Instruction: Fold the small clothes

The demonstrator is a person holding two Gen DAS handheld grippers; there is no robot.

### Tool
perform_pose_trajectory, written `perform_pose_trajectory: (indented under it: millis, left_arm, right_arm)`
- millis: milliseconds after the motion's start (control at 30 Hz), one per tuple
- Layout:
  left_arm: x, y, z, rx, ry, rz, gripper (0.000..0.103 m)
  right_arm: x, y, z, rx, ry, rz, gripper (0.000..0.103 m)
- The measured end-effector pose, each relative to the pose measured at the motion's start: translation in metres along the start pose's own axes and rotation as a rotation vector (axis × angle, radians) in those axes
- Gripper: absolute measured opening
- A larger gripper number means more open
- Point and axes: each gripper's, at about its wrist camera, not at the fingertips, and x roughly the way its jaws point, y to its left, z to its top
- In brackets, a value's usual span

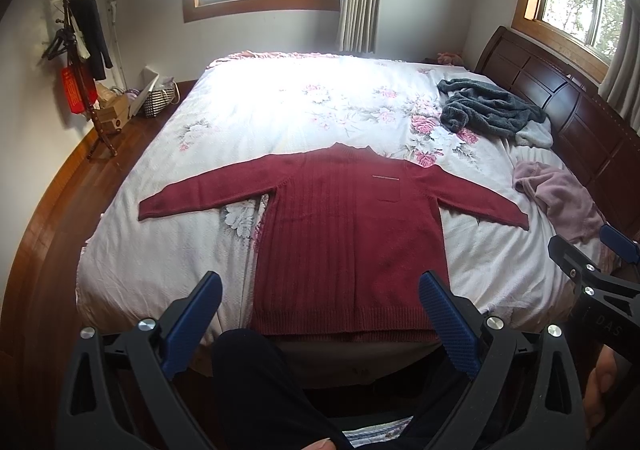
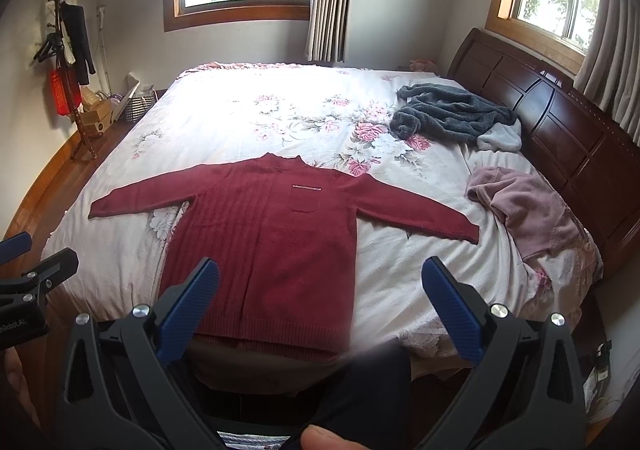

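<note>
A dark red knitted sweater with a small chest pocket (image 1: 344, 234) lies flat, front side up, on the near part of the bed with the white flowered cover (image 1: 280, 105). Both sleeves are spread out to the sides and its hem is at the near edge of the bed. The left tongs (image 1: 320, 314) are wide open and hold nothing; they hang above the hem. The right tongs (image 2: 320, 302) are also wide open and empty, near the sweater's right lower corner. A crumpled grey fleece garment (image 2: 452, 111) and a crumpled pale pink garment (image 2: 528, 205) lie by the dark wooden headboard (image 2: 560, 121), well apart from the sweater.
</note>
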Motion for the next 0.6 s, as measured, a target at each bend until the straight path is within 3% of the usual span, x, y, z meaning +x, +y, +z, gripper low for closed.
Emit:
perform_pose_trajectory:
  millis: [300,533,600]
  left_arm:
    - [-0.001,0.012,0.006,-0.001,0.007,0.002,0.099]
    - [0.030,0.008,-0.007,-0.004,0.009,0.006,0.099]
    - [0.045,0.009,-0.010,-0.015,0.023,-0.016,0.099]
  right_arm:
    - [0.007,-0.004,0.000,0.010,0.009,0.002,0.100]
    - [0.028,-0.016,-0.002,0.033,0.027,0.026,0.100]
    - [0.040,-0.027,-0.006,0.052,-0.008,0.045,0.100]
